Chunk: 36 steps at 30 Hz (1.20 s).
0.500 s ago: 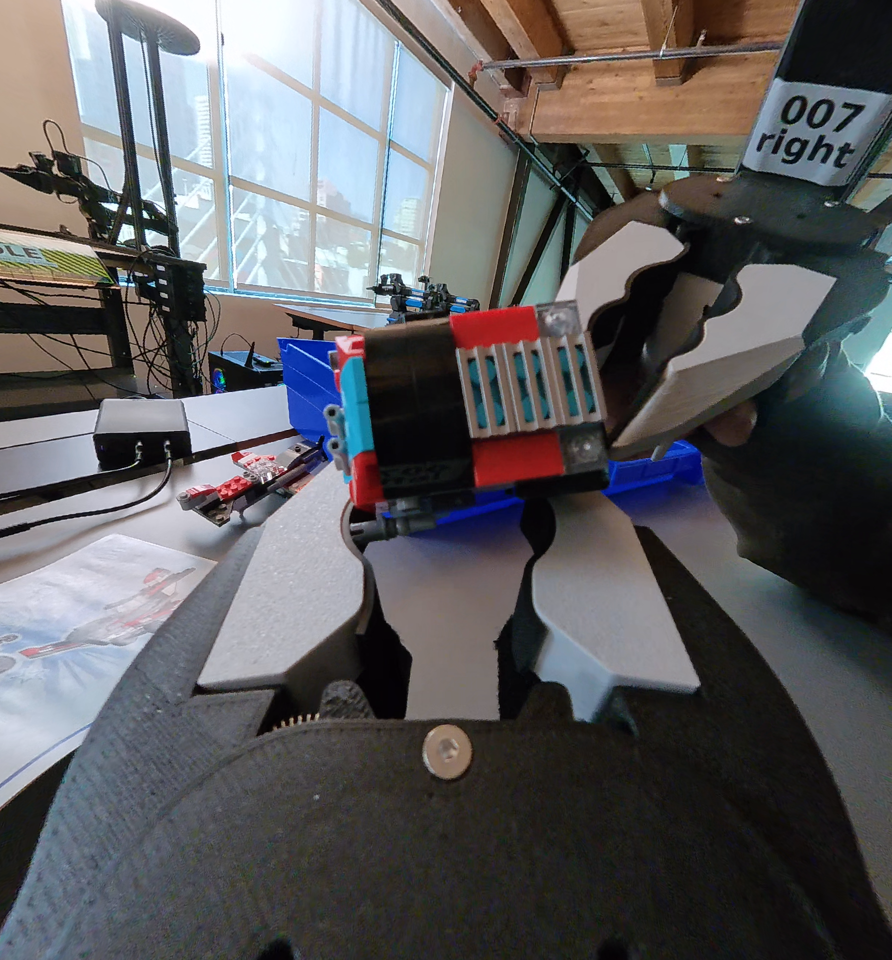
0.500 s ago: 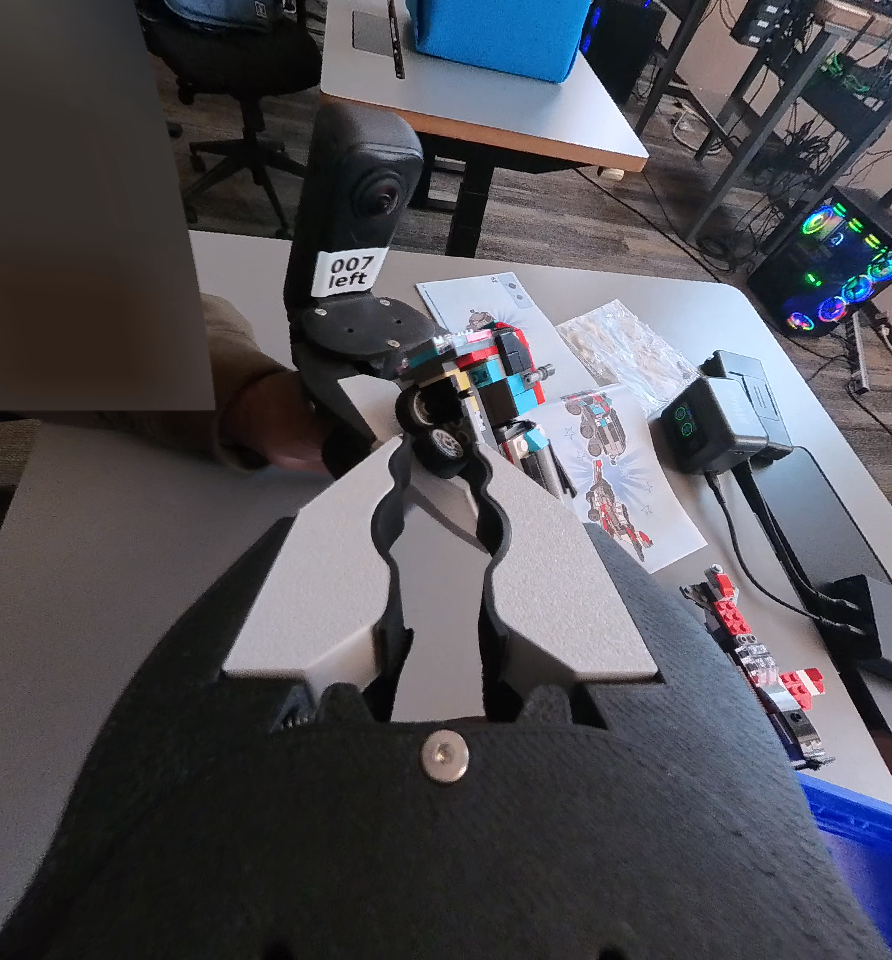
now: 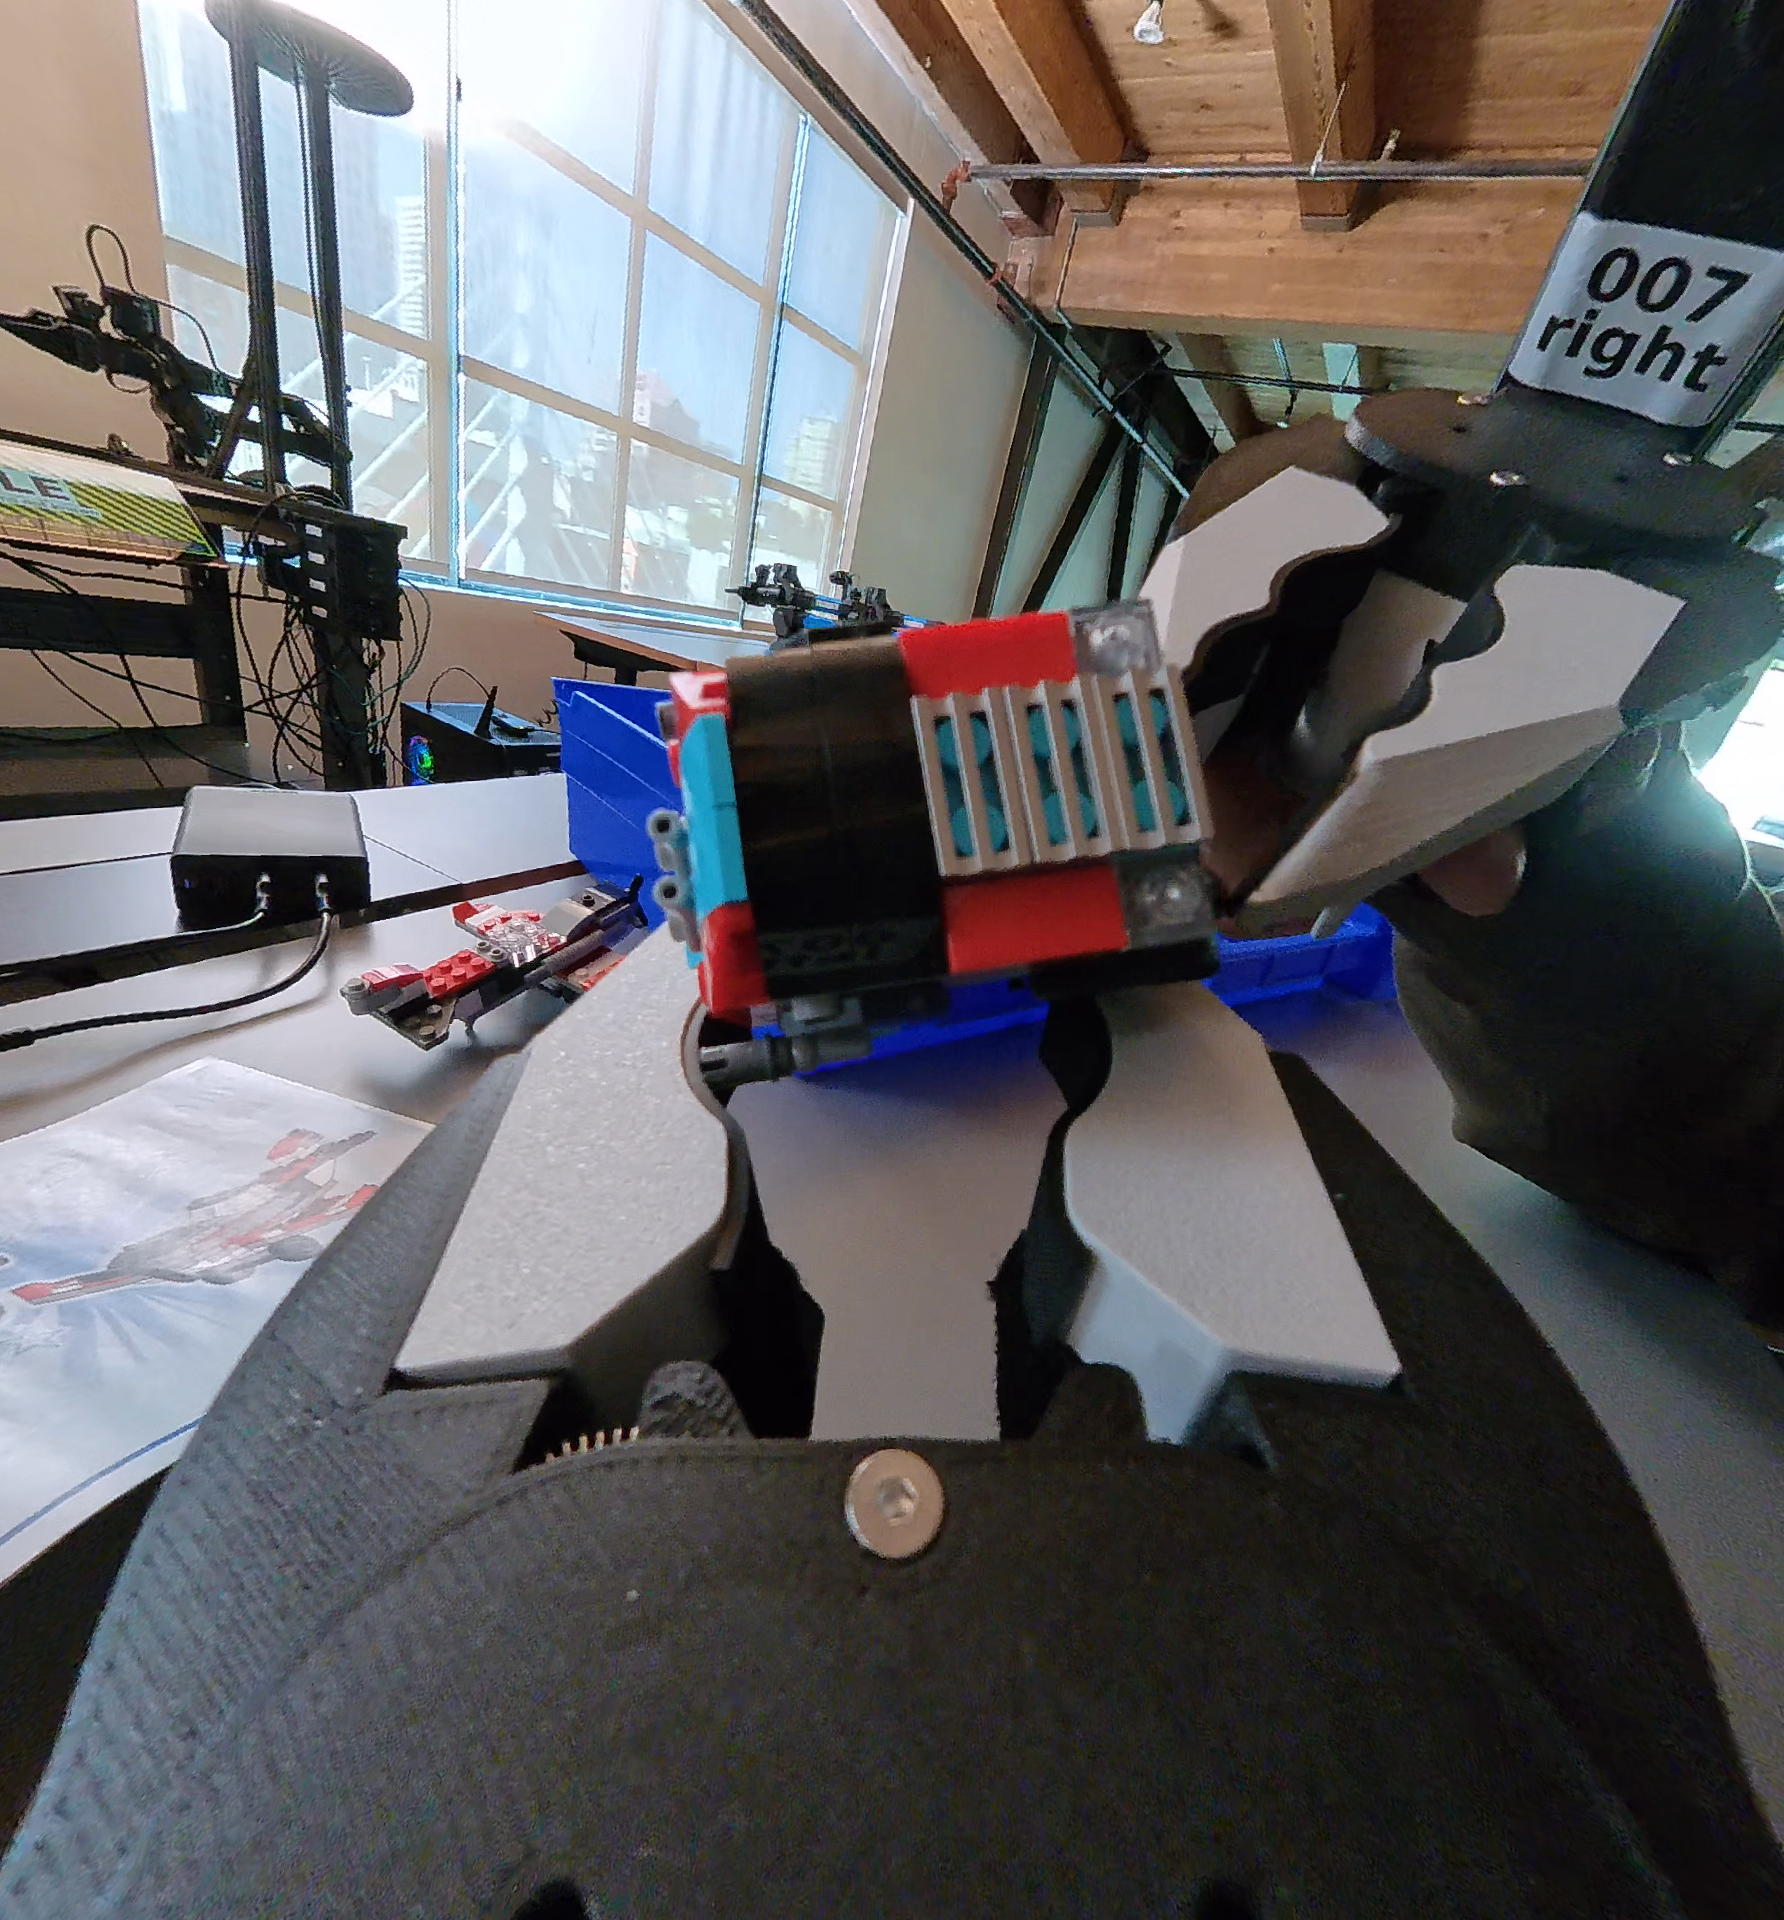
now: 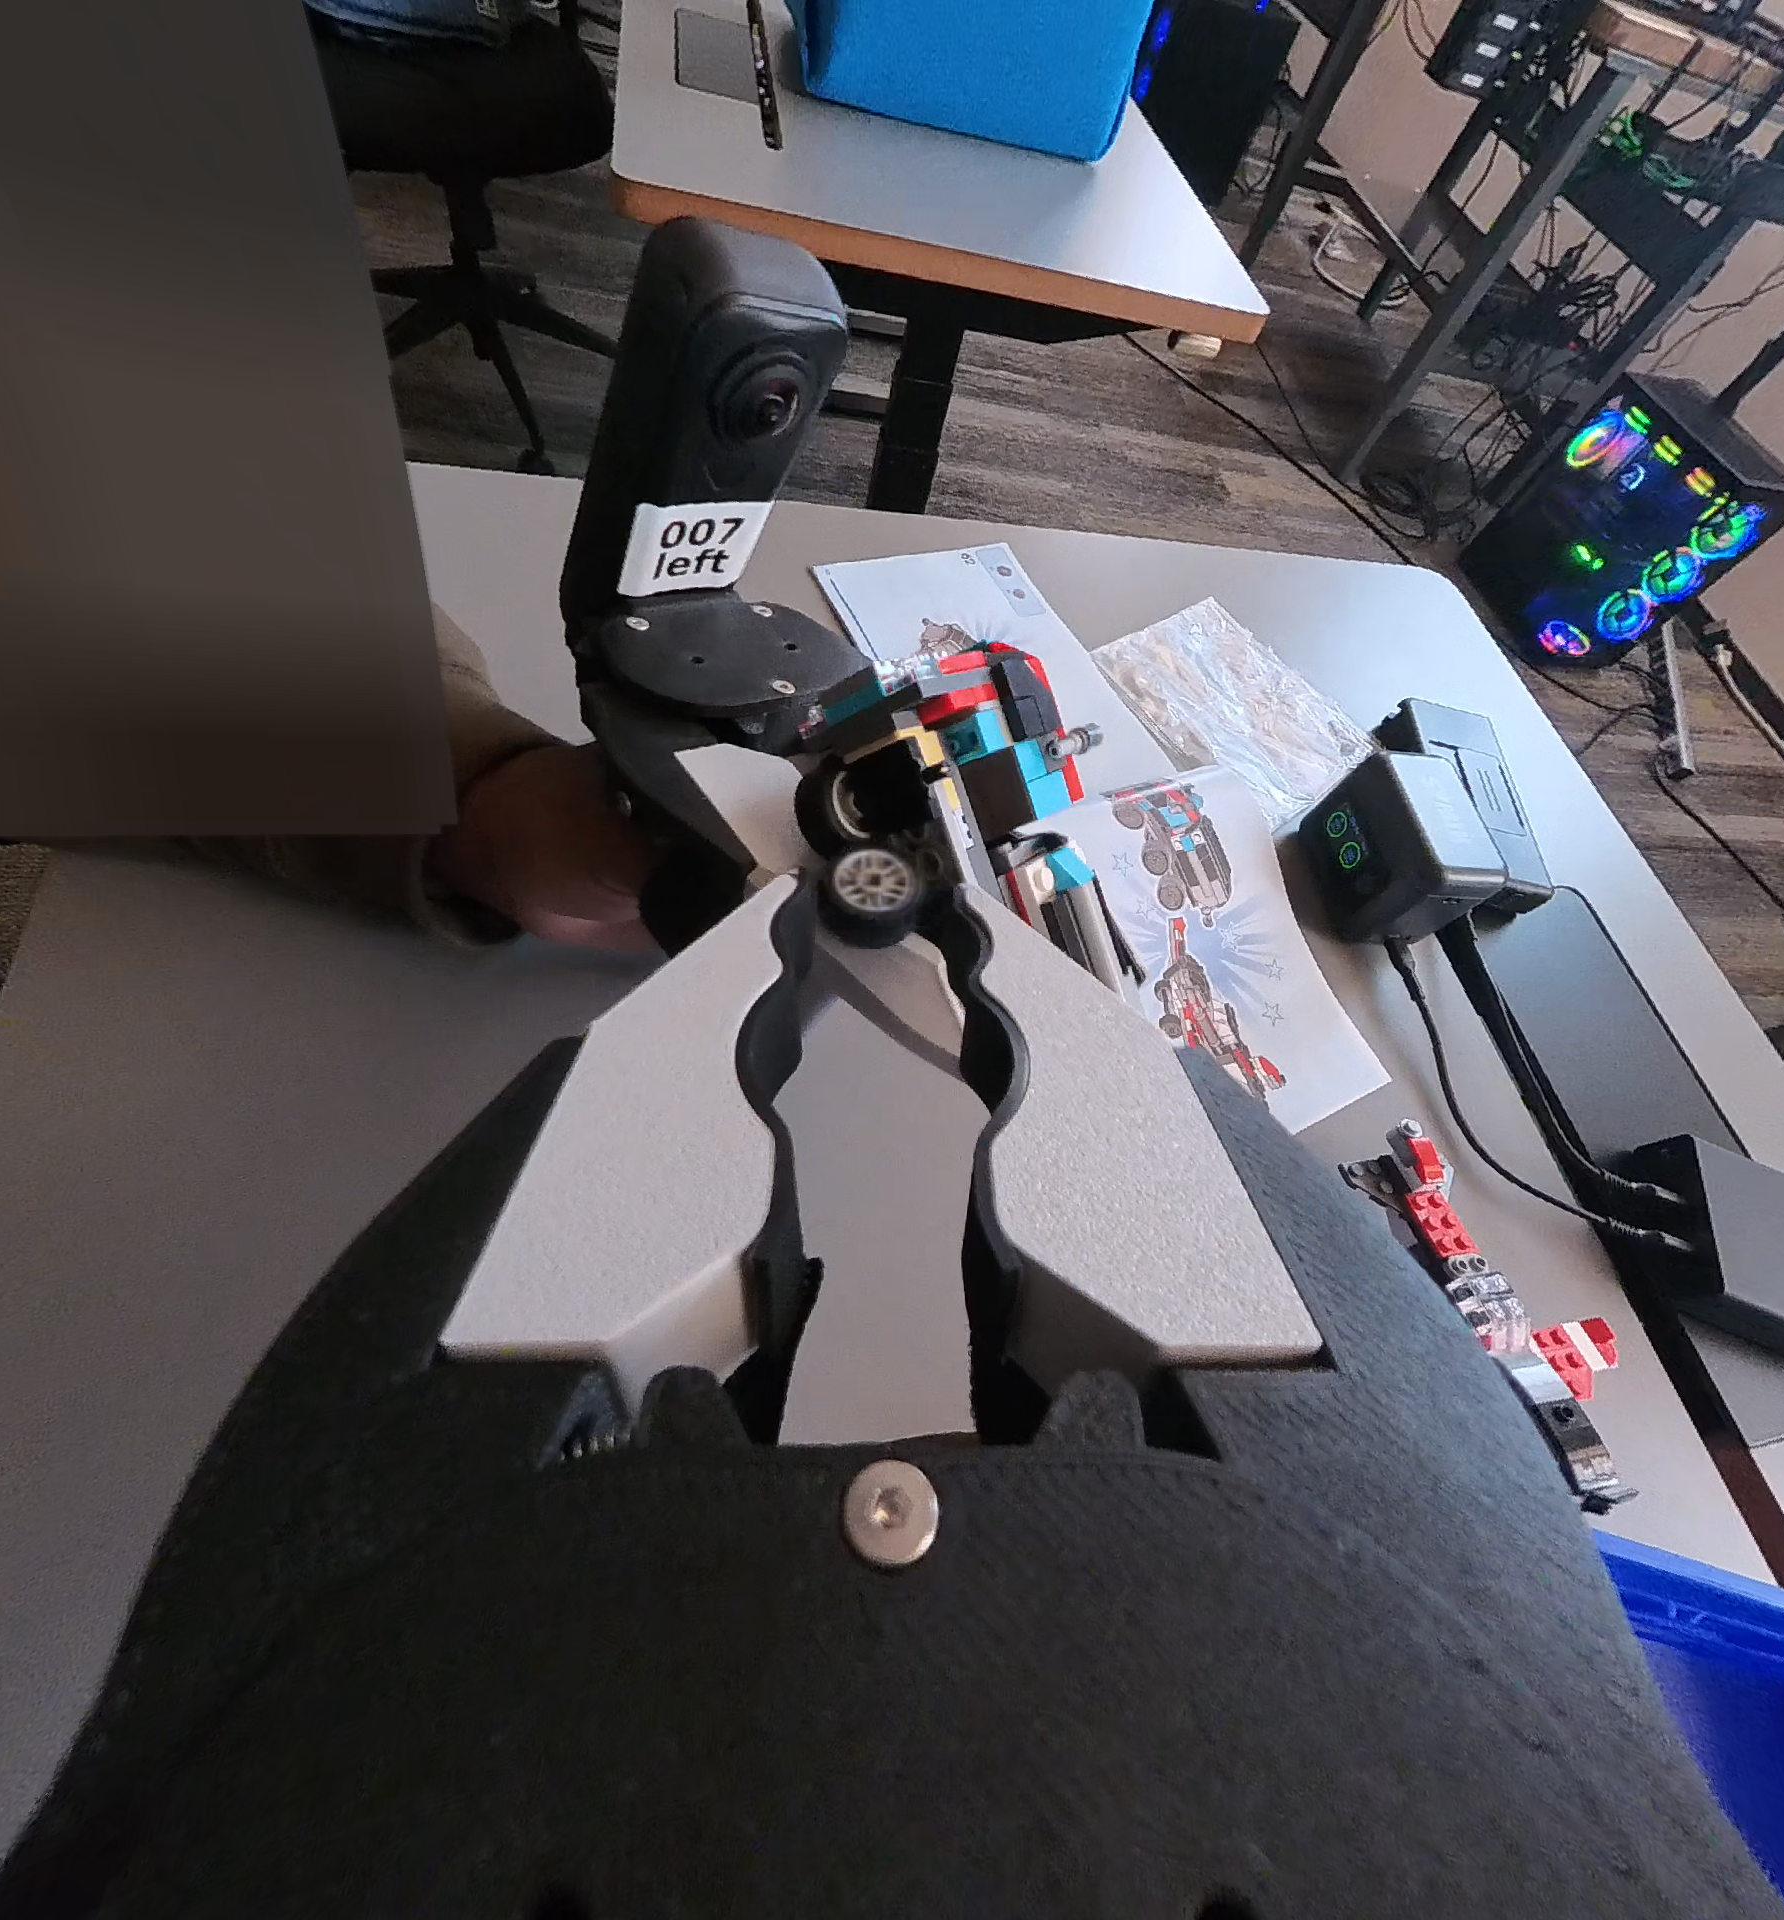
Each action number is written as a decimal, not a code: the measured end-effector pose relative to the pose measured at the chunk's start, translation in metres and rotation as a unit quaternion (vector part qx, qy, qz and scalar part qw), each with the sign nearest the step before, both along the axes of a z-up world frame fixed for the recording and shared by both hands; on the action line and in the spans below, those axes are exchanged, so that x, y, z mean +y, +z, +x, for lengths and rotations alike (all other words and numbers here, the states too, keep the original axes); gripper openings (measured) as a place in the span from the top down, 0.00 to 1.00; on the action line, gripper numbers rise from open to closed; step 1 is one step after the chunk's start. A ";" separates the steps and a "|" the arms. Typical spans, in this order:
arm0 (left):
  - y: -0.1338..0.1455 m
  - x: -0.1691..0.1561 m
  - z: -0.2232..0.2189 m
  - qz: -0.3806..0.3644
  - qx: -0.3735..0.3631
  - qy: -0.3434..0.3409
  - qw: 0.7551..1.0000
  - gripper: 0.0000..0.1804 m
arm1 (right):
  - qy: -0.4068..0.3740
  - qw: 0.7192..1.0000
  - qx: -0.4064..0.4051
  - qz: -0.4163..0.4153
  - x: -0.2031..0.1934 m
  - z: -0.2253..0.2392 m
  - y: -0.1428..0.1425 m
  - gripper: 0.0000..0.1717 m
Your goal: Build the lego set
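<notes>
My left gripper is shut on a red, black and teal brick truck and holds it above the grey table, grille side toward its camera. In the right wrist view the truck shows its underside with one wheel fitted. My right gripper is shut on a small black wheel with a grey hub and holds it against the truck's underside, just below the fitted wheel. In the left wrist view the right gripper sits at the truck's right end, and the truck hides the wheel.
A blue bin stands behind the truck and shows at the near corner. Instruction sheets, a clear bag, a small red brick model and black cabled boxes lie on the table.
Hardly anything differs. Both grippers and the truck stay in place, and the wheel remains between the right fingertips at the truck's underside.
</notes>
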<state>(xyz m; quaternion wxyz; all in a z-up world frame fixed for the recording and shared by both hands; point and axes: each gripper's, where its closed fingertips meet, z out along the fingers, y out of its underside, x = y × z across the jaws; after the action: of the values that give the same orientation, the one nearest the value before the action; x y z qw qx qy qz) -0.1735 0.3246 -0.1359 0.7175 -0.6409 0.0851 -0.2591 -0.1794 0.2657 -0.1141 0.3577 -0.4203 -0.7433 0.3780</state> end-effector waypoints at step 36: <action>0.001 -0.002 0.009 0.006 -0.004 -0.023 1.000 0.69 | -0.016 0.987 0.070 -0.146 0.004 -0.016 0.025 0.88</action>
<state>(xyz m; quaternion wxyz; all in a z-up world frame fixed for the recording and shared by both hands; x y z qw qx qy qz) -0.1647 0.3226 -0.1348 0.7156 -0.6334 0.0984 -0.2776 -0.1954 0.2698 -0.0893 0.3494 -0.4521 -0.6470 0.5049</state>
